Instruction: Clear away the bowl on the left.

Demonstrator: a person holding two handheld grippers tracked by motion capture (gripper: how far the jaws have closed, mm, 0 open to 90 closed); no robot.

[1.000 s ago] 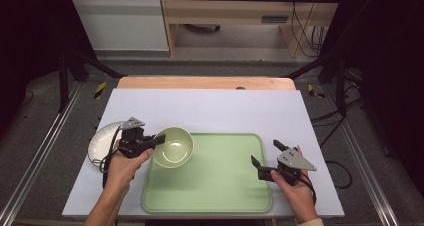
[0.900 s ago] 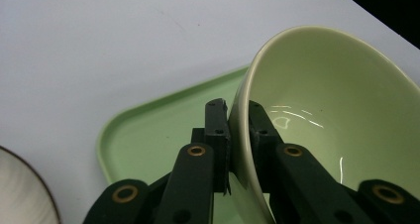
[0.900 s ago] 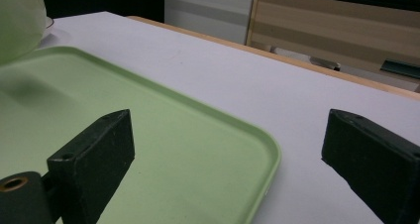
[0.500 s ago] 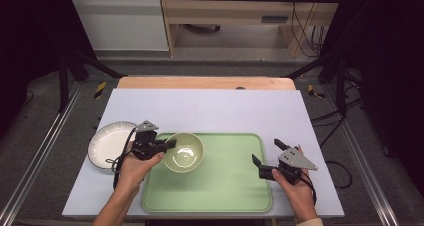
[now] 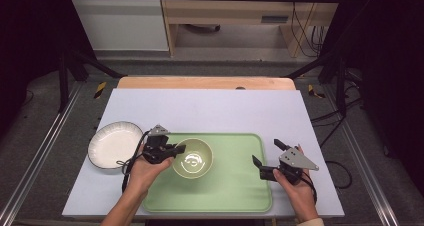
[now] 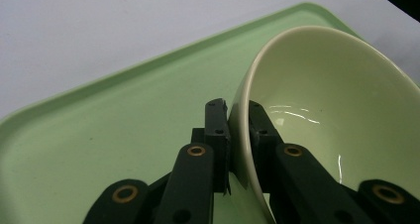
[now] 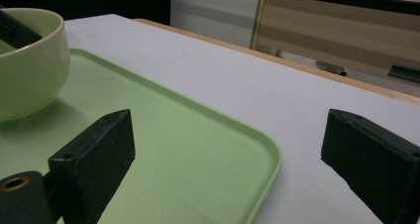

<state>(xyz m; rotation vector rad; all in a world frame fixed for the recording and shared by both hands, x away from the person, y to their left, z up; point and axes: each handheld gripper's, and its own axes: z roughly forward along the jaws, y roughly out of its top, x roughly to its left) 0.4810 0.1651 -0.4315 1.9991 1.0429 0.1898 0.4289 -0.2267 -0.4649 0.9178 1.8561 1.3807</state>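
A pale green bowl (image 5: 194,158) is over the left part of the green tray (image 5: 235,186), and I cannot tell whether it touches the tray. My left gripper (image 5: 179,150) is shut on the bowl's left rim. In the left gripper view the bowl wall (image 6: 317,85) sits pinched between the two black jaws of my left gripper (image 6: 236,115), one jaw inside the bowl and one outside. My right gripper (image 5: 268,153) stands open at the tray's right edge with nothing between its fingers. The right gripper view shows the bowl (image 7: 29,60) far off at the left and the tray rim (image 7: 270,157) between the wide-apart jaws.
A white plate (image 5: 114,144) lies on the light table cover (image 5: 220,108) left of the tray. The wooden table edge (image 5: 205,82) runs along the back. Metal frame rails stand at both sides.
My left gripper has carried the bowl rightward from the tray's left edge to over the tray, uncovering the white plate. The right gripper has stayed in place.
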